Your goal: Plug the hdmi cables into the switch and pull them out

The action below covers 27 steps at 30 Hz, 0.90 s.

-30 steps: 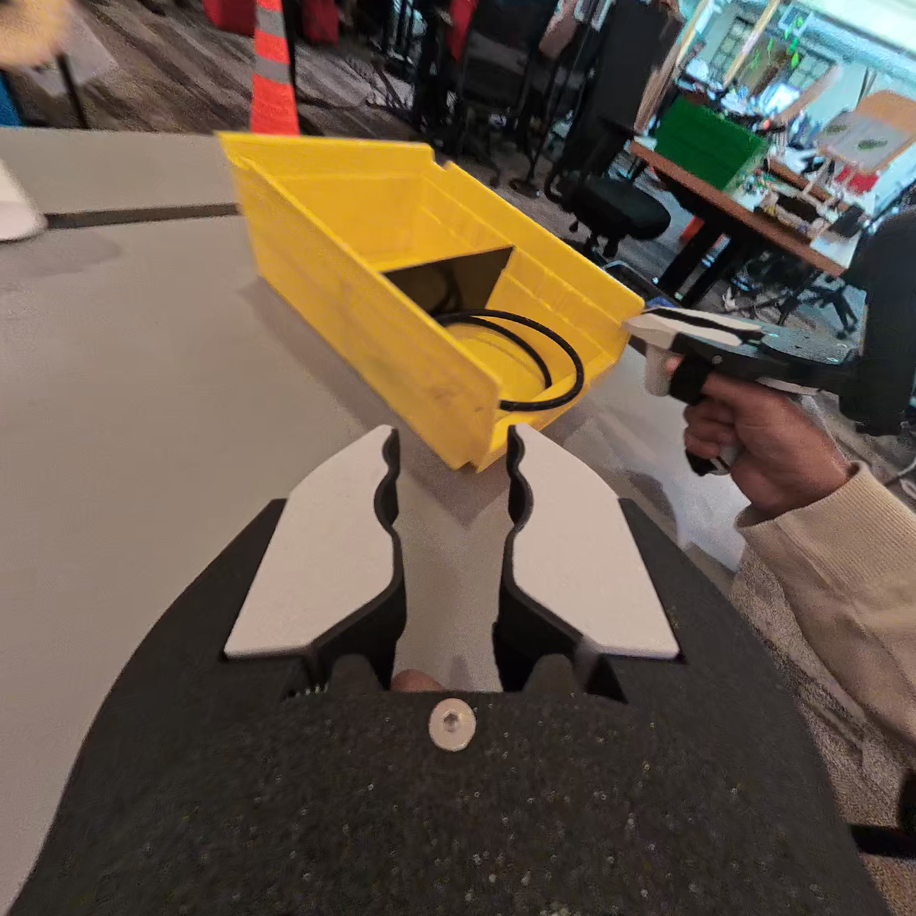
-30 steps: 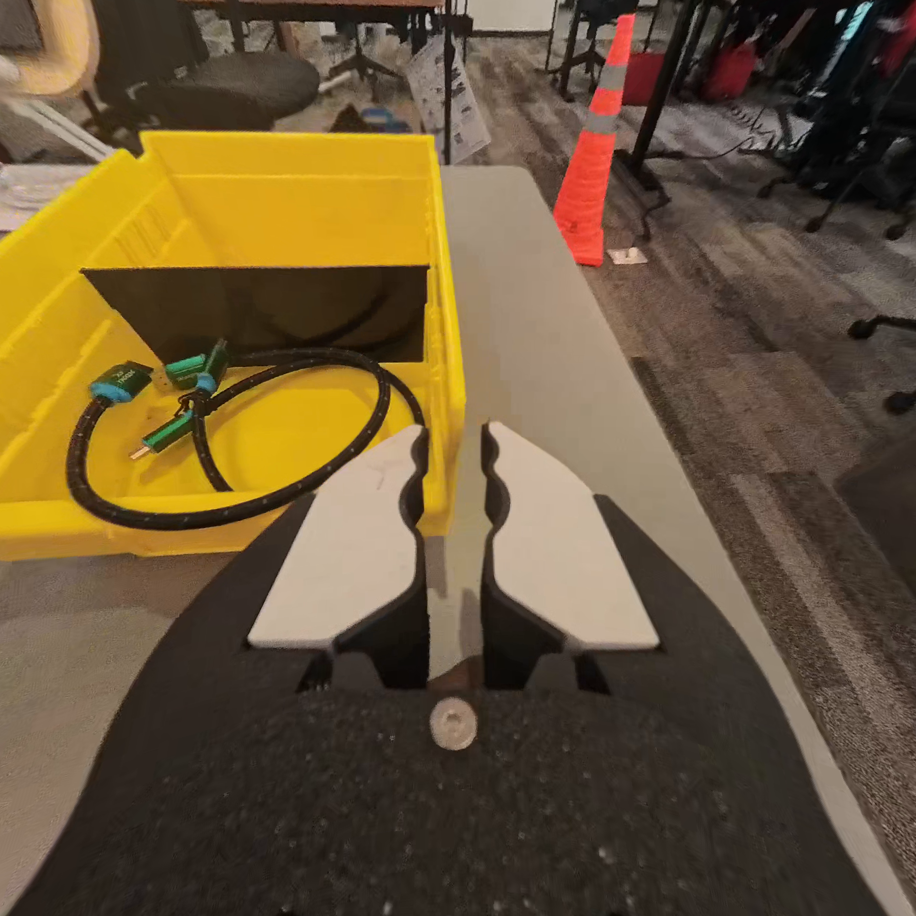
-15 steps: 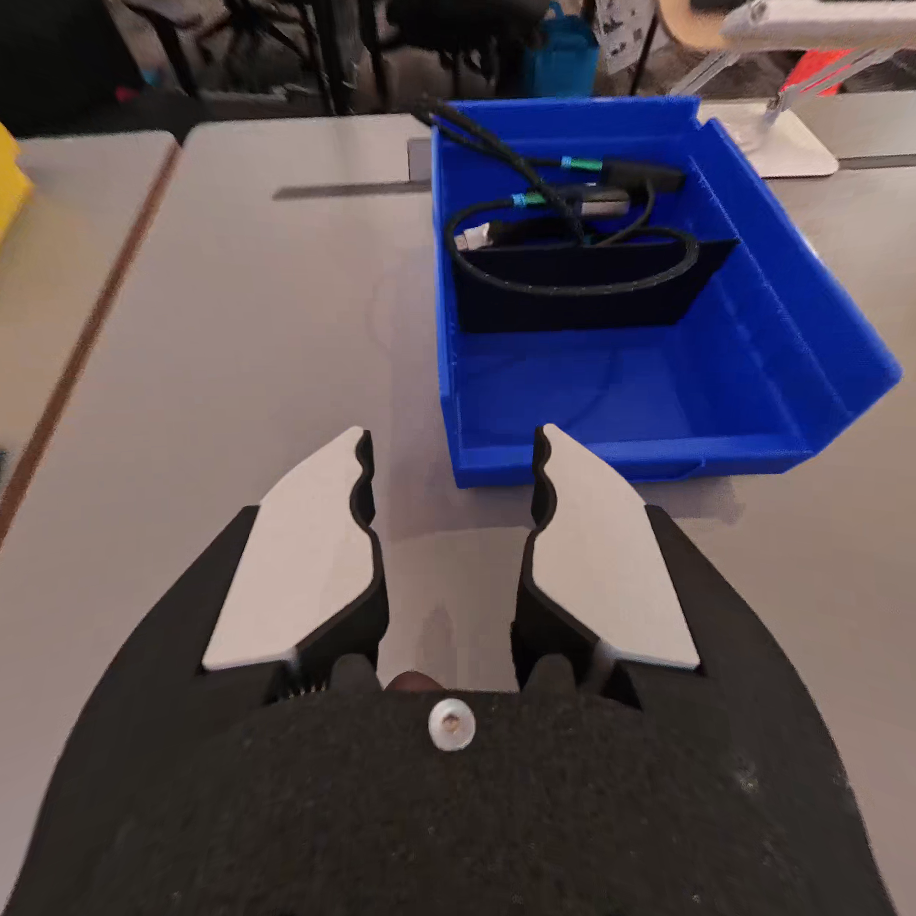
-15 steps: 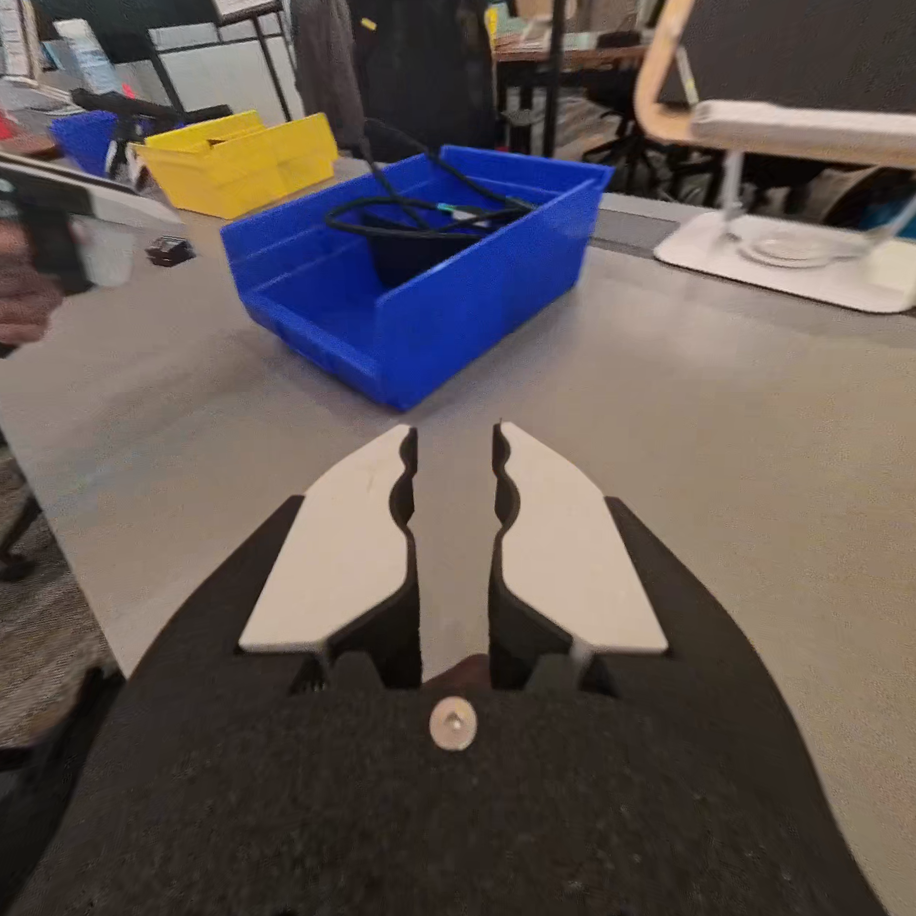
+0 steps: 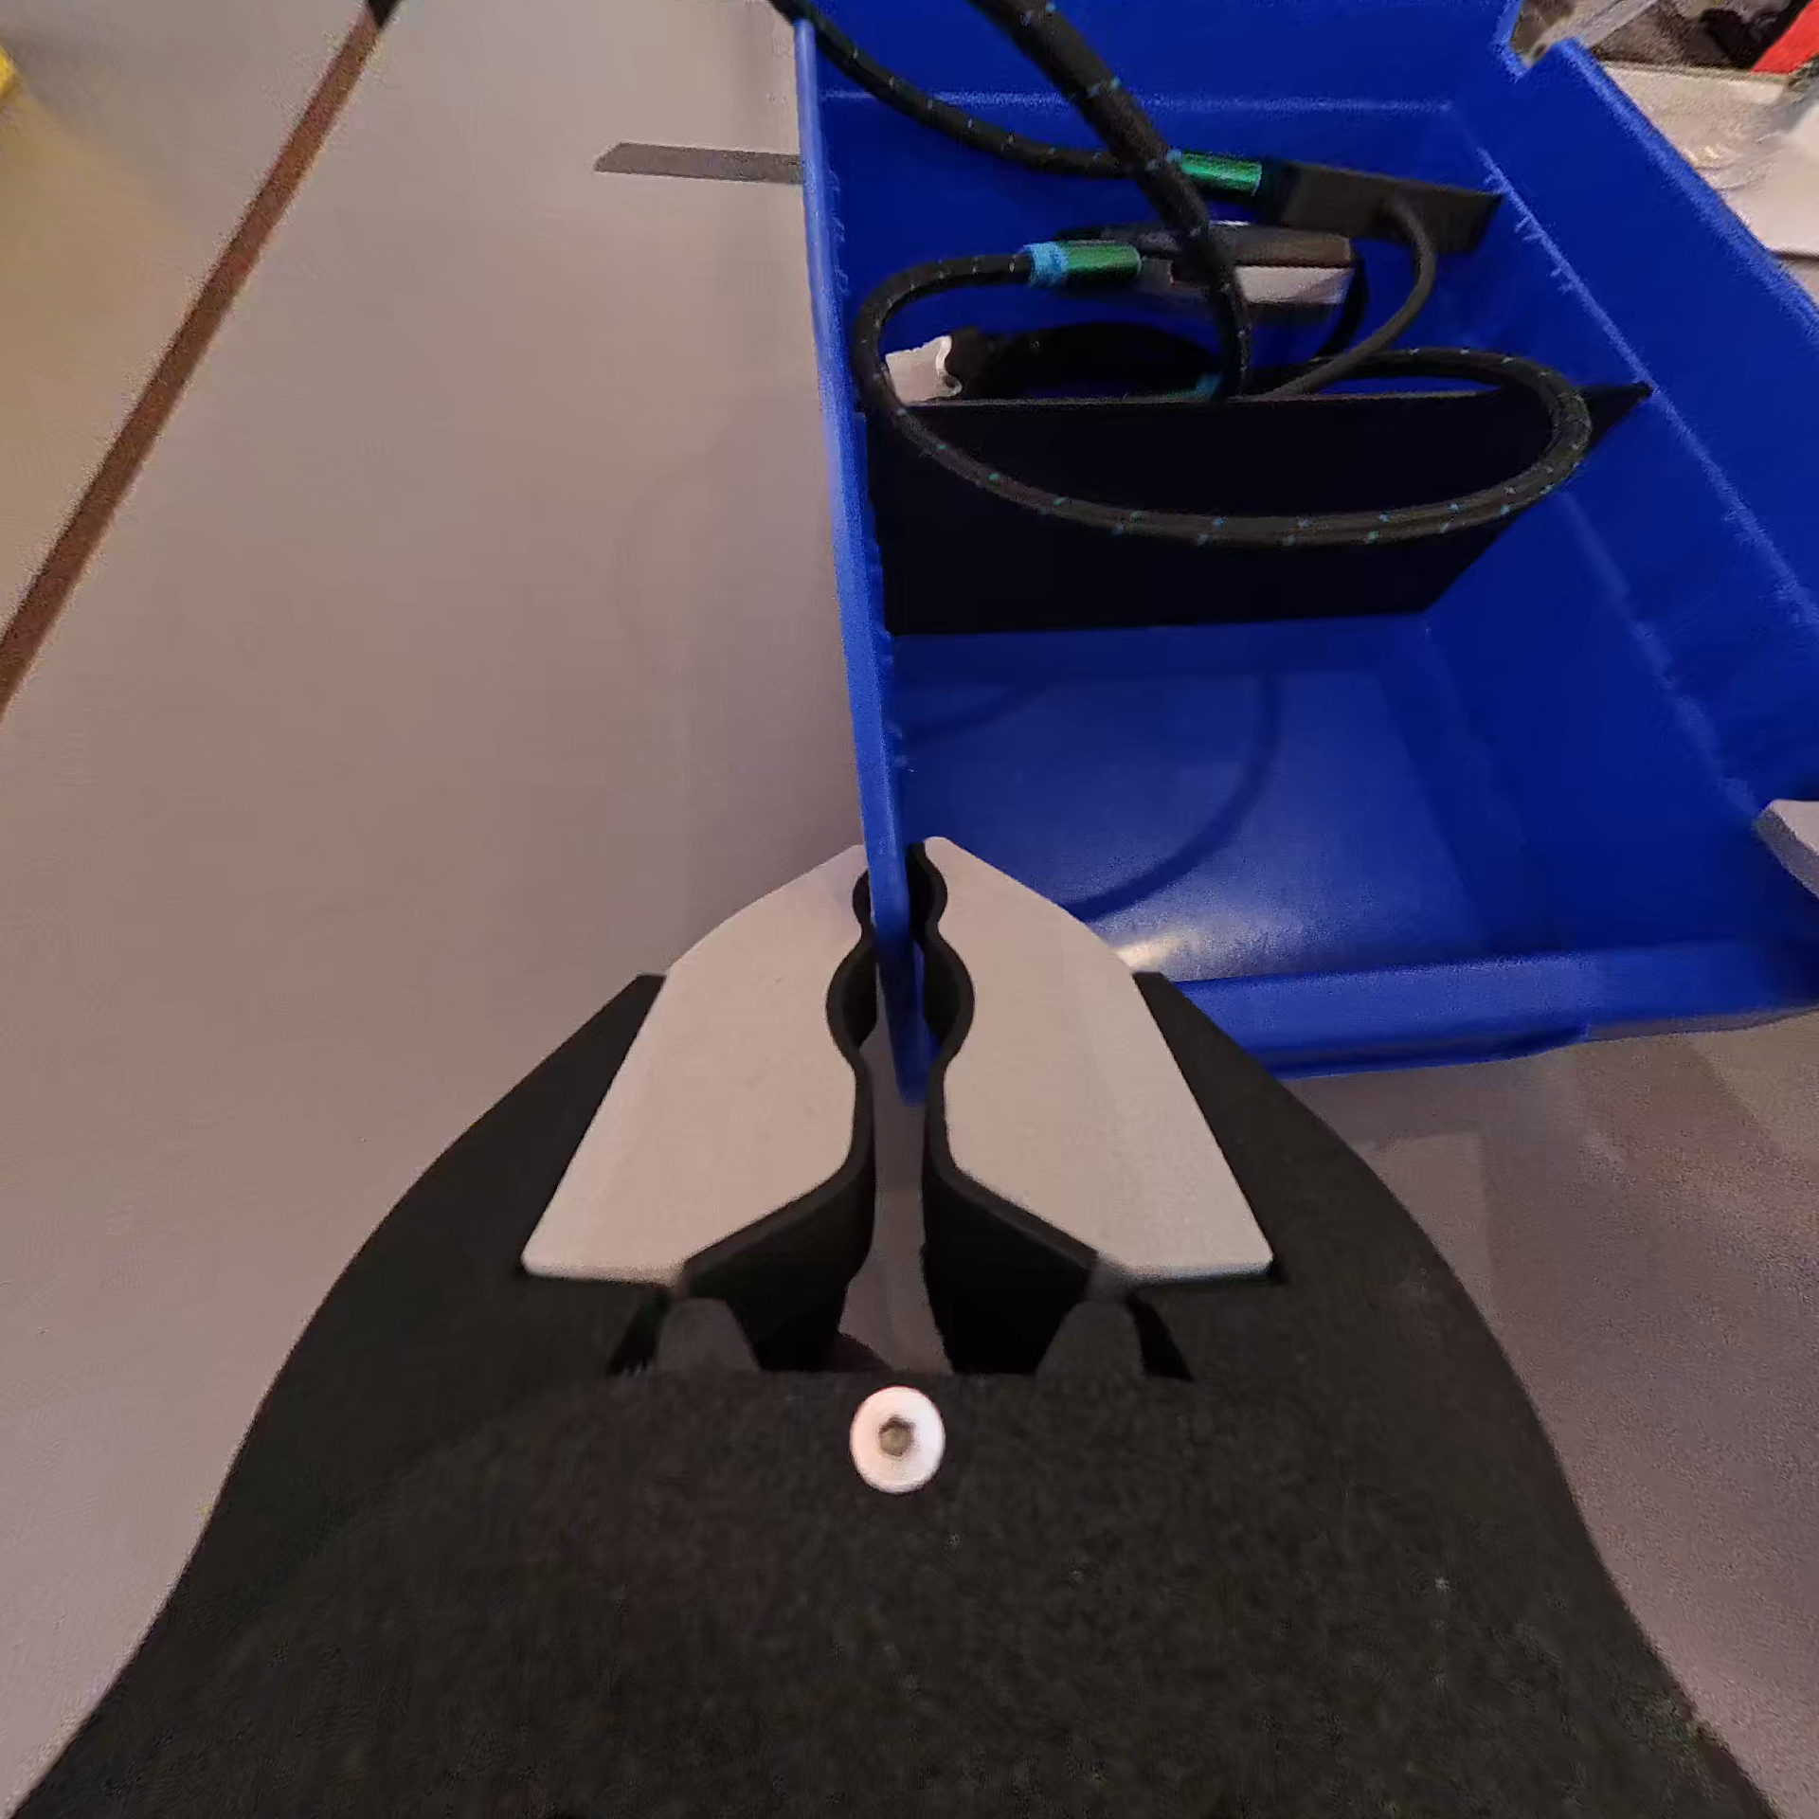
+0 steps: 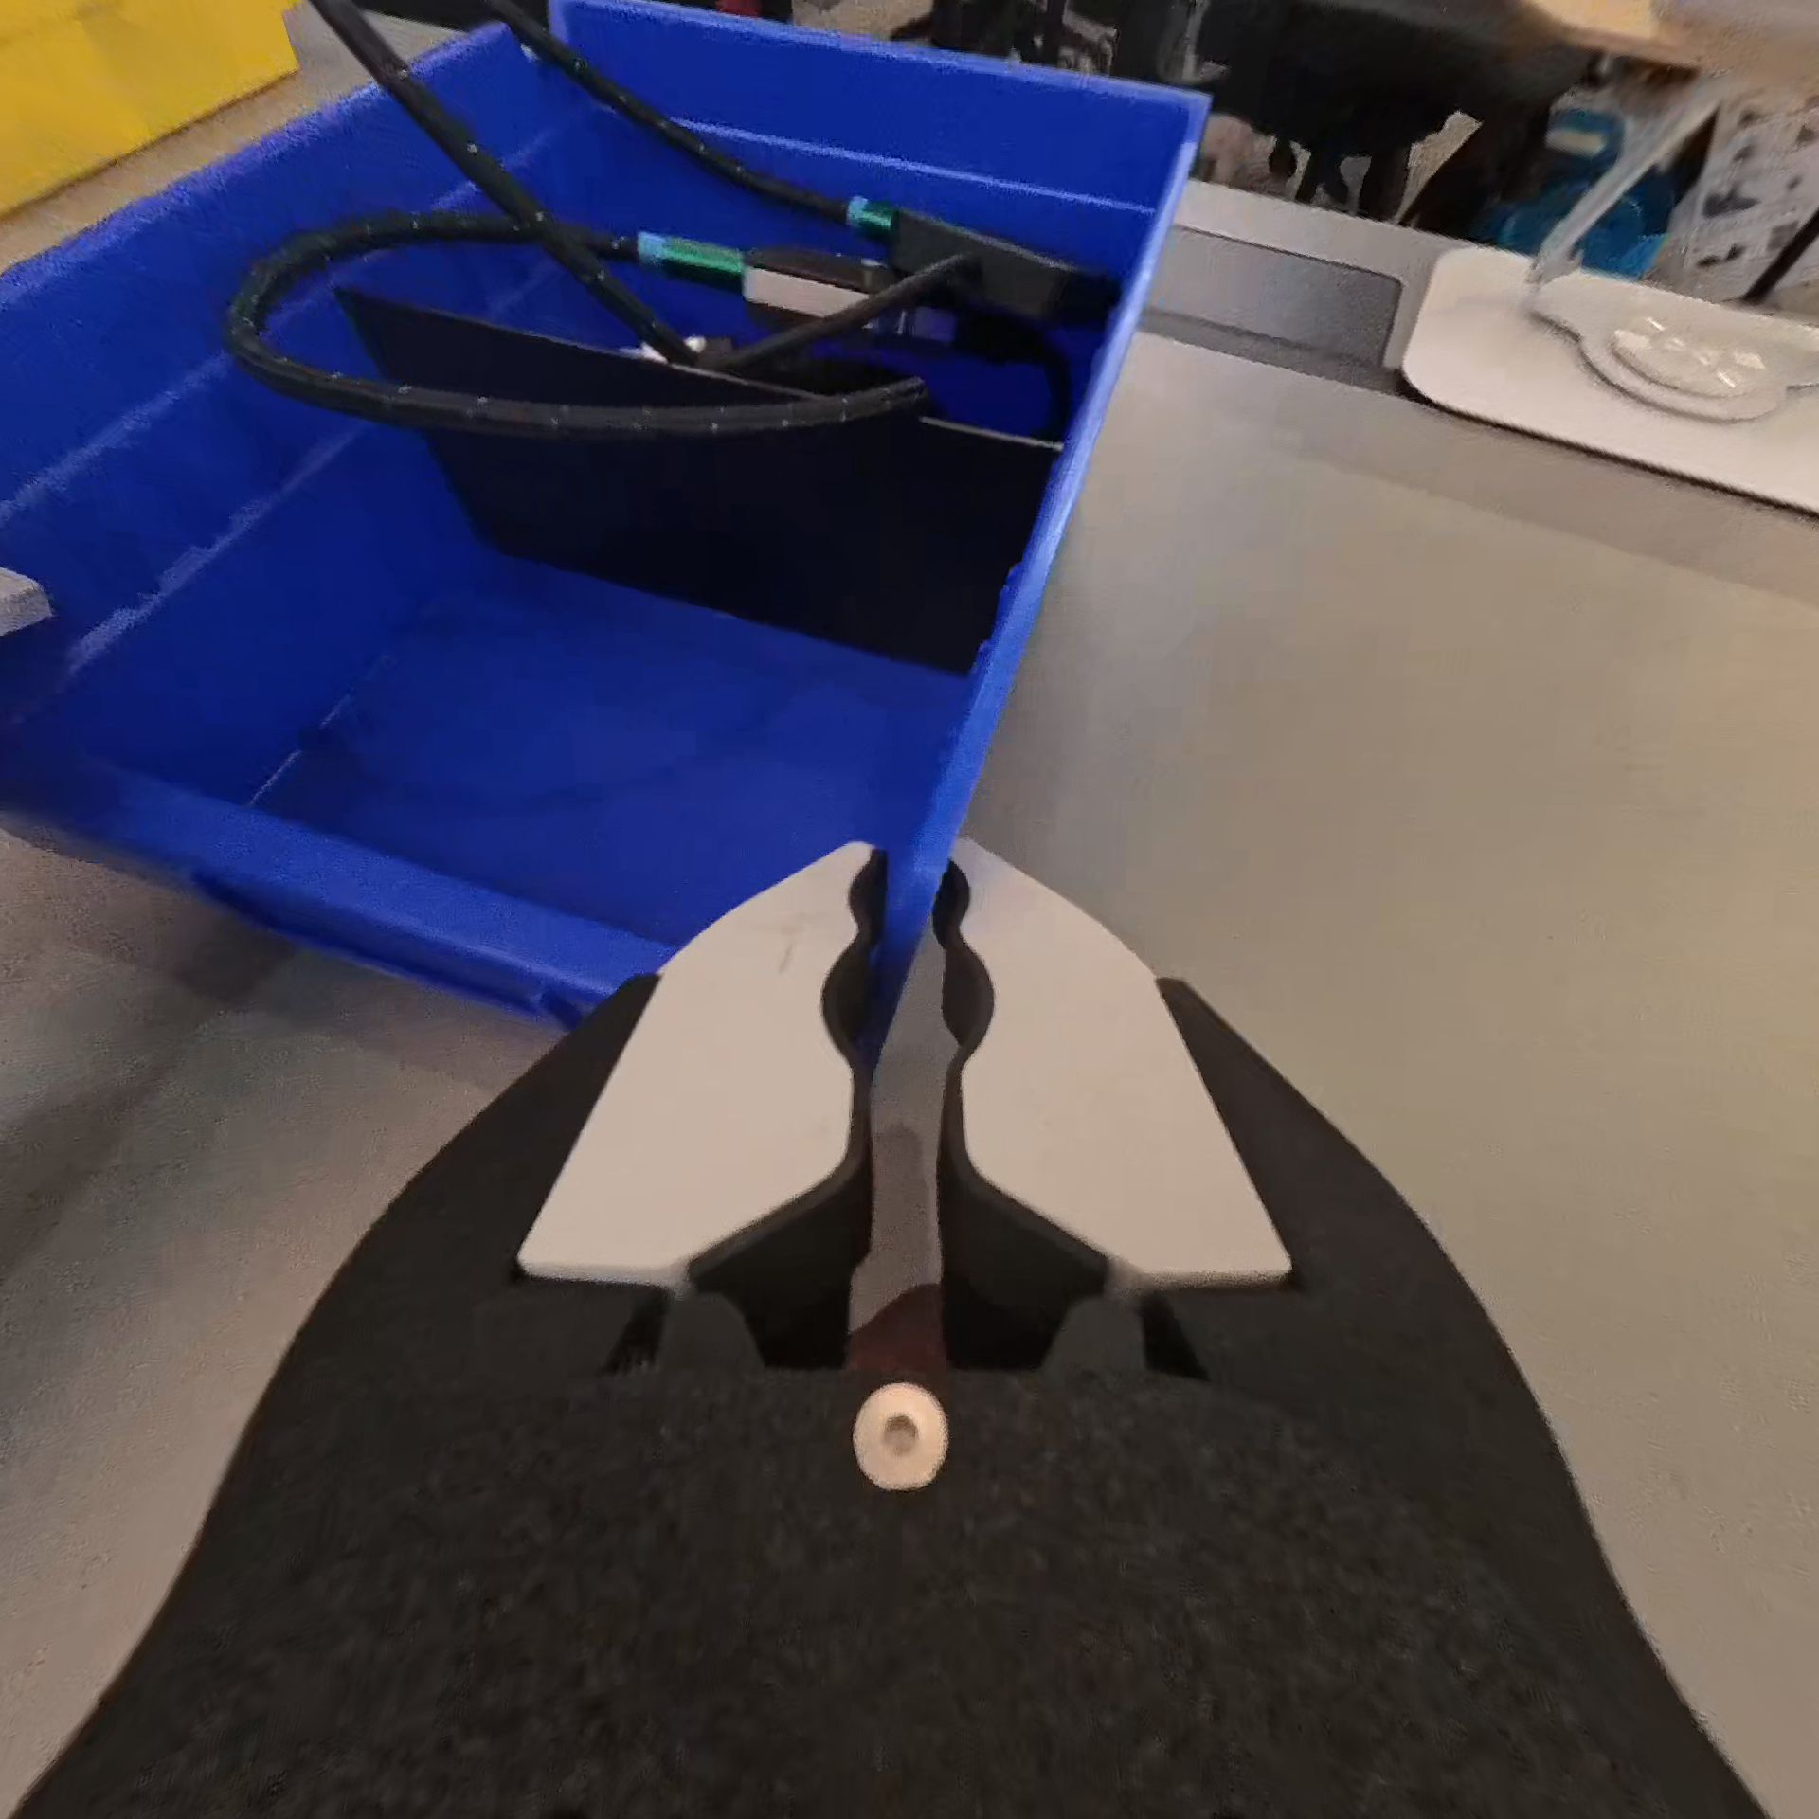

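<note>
A blue bin (image 5: 1476, 994) stands on the grey table; it also shows in the right wrist view (image 6: 394, 886). A black divider (image 5: 1181, 581) splits it. Behind the divider lie black braided HDMI cables (image 5: 1230, 527) with green plugs (image 5: 1083, 261) at a small grey and black switch (image 5: 1280, 285); the same switch (image 6: 797, 285) and cables (image 6: 492, 404) show in the right wrist view. My left gripper (image 5: 891, 856) is shut on the bin's left wall. My right gripper (image 6: 910, 866) is shut on the bin's right wall. The bin's front compartment is empty.
A yellow bin (image 6: 98, 98) sits at the far left of the table. A white stand base (image 6: 1624, 364) lies to the right behind the blue bin. A brown table seam (image 5: 197, 325) runs along the left. Spacing between my two grippers at the tips: around 20 centimetres.
Both grippers swung from the yellow bin to the blue bin, moved up to it and shut on its two side walls.
</note>
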{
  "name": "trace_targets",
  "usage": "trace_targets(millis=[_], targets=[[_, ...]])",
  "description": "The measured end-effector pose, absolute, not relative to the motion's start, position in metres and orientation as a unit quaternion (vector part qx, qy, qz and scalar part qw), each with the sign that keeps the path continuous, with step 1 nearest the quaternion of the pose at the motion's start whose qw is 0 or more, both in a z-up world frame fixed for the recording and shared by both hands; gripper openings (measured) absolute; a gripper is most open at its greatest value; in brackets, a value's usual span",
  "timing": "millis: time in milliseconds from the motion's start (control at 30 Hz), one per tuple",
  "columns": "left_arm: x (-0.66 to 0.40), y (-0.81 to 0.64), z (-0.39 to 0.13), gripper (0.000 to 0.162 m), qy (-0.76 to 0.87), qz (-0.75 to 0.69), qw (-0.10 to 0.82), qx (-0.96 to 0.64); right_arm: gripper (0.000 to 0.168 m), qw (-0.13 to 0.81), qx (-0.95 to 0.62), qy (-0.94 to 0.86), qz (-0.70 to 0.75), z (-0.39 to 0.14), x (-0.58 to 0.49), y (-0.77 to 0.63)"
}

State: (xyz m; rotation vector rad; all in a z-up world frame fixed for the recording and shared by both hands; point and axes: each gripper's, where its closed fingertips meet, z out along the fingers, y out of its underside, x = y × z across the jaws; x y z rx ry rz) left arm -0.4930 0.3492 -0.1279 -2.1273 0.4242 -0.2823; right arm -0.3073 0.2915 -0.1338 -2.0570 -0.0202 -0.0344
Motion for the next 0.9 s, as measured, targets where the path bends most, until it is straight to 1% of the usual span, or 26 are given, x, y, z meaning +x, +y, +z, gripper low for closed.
trace_targets(millis=[267, 433, 533, 600, 633, 700, 767, 800, 900], targets=[[-0.507, 0.372, -0.127, 0.003, 0.181, -0.158, 0.469, -0.85, 0.013, 0.517, -0.856, -0.017, -0.008, -0.134, -0.334, 0.294], [-0.49, 0.378, -0.127, 0.003, 0.183, -0.167, 0.471, -0.847, 0.014, 0.513, -0.857, -0.025, -0.026, -0.134, -0.32, 0.296], [-0.486, 0.374, -0.127, 0.003, 0.187, -0.165, 0.467, -0.848, 0.014, 0.509, -0.859, -0.047, -0.009, -0.135, -0.313, 0.295], [-0.484, 0.366, -0.126, 0.004, 0.188, -0.176, 0.462, -0.849, 0.02, 0.515, -0.855, -0.062, 0.015, -0.127, -0.309, 0.285], [-0.485, 0.362, -0.123, 0.007, 0.185, -0.181, 0.465, -0.846, 0.021, 0.522, -0.849, -0.077, 0.037, -0.12, -0.307, 0.275], [-0.492, 0.349, -0.117, 0.021, 0.175, -0.183, 0.472, -0.844, 0.025, 0.537, -0.835, -0.093, 0.08, -0.105, -0.293, 0.25], [-0.507, 0.336, -0.106, 0.029, 0.157, -0.165, 0.486, -0.844, 0.026, 0.546, -0.82, -0.117, 0.128, -0.098, -0.269, 0.216], [-0.512, 0.328, -0.096, 0.032, 0.145, -0.162, 0.499, -0.839, 0.026, 0.552, -0.814, -0.118, 0.137, -0.098, -0.248, 0.199], [-0.509, 0.292, -0.074, 0.033, 0.11, -0.192, 0.536, -0.815, 0.026, 0.573, -0.806, -0.07, 0.129, -0.111, -0.163, 0.144]])
